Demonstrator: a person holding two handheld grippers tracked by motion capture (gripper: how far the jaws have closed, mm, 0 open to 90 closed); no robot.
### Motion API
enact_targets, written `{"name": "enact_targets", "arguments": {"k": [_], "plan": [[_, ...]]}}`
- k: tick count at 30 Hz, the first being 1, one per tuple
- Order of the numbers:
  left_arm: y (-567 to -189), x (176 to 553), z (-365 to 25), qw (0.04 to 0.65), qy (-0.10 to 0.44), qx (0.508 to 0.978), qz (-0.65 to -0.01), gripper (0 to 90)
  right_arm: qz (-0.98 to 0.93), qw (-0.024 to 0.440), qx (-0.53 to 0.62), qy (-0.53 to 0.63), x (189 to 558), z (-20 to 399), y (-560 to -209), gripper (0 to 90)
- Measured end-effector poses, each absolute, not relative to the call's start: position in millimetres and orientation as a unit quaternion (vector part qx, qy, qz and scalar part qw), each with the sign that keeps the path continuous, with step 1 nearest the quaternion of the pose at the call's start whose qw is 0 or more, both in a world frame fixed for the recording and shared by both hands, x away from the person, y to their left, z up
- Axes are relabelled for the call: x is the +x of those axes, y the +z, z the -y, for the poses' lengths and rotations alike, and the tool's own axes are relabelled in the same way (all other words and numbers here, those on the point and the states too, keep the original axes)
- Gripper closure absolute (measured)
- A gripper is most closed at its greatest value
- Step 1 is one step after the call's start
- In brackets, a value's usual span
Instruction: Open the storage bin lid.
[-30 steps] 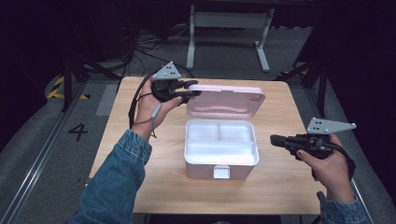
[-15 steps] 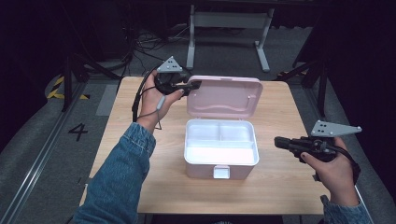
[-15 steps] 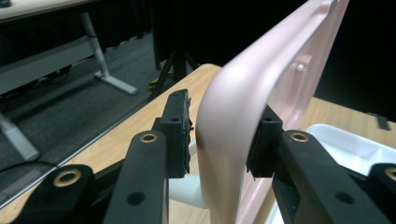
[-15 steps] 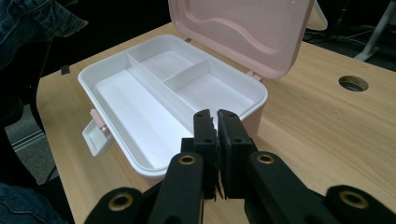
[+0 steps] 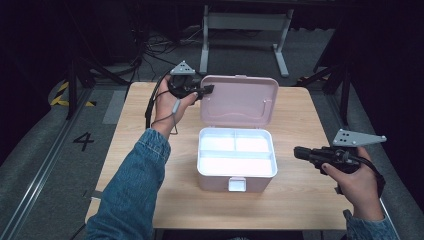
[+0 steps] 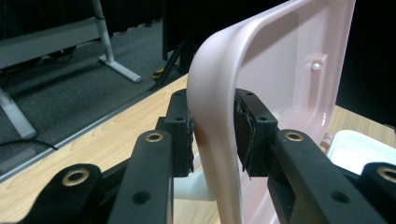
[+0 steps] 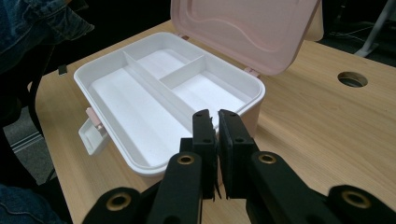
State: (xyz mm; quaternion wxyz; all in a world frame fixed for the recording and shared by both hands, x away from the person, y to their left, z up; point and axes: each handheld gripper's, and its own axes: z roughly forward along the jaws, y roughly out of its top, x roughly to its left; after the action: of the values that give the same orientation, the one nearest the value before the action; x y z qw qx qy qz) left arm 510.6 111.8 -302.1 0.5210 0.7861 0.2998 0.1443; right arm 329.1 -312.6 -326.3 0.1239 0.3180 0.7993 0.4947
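I read one mark only; a black "4" [image 5: 83, 141] stood on the grey floor [image 5: 45, 165], left of the table [image 5: 130, 150].

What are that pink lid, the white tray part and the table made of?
Pink lid: likely moulded plastic, smooth with a soft sheen and rounded edges. White tray: also looks plastic, with thin moulded dividers and a matte finish. Table: wood-grain top, perhaps laminate.

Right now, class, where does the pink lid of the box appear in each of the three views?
High view: lid upper centre, left gripper clamping its left corner.
Left gripper view: lid centre-right, between the jaws.
Right gripper view: lid top centre.
Shared landmark: white tray.
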Motion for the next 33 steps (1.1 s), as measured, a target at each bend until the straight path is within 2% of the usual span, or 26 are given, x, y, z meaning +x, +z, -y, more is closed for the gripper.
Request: {"name": "enact_targets", "arguments": {"k": [16,33], "plan": [[-327,537,-113,0.485,0.121,0.796,-0.343,67.9,-0.799,0.118,0.323,0.493,332,313,-330,85.4],[-350,554,-112,0.459,0.102,0.803,-0.366,62.6,-0.799,0.114,0.33,0.49,334,318,-333,84.3]]}}
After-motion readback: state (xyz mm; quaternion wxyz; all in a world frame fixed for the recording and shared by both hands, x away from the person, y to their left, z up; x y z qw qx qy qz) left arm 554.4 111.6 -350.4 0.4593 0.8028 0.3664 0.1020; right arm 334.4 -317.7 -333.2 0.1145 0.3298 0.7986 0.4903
